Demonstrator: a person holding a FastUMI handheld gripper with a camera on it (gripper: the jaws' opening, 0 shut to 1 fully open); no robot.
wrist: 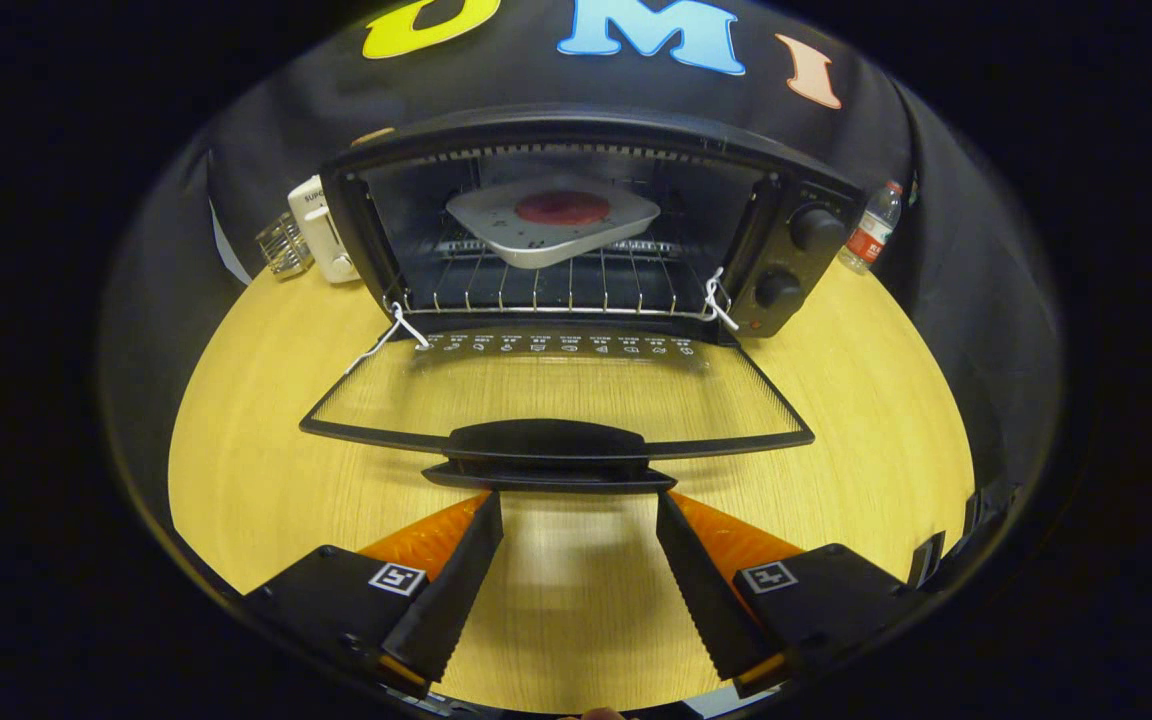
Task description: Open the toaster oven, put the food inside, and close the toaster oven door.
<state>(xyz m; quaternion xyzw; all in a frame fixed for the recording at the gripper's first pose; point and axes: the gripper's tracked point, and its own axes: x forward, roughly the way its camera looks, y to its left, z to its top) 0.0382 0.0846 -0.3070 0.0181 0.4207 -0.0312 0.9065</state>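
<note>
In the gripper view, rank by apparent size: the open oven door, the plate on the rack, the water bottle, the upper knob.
Largest to smallest:
1. oven door, nearest the open gripper, so its lead is partly nearness
2. plate with the food
3. water bottle
4. upper knob, close to the bottle, so that order is unsure

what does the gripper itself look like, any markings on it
The gripper has two long flat fingers that taper toward their tips, with a saw-tooth ridged edge along the inner side. Each finger sits on a blocky black mount, and each mount carries a small square black-and-white tag on top. No cables are in sight. The fingers stand apart, just short of the oven door handle.
</note>
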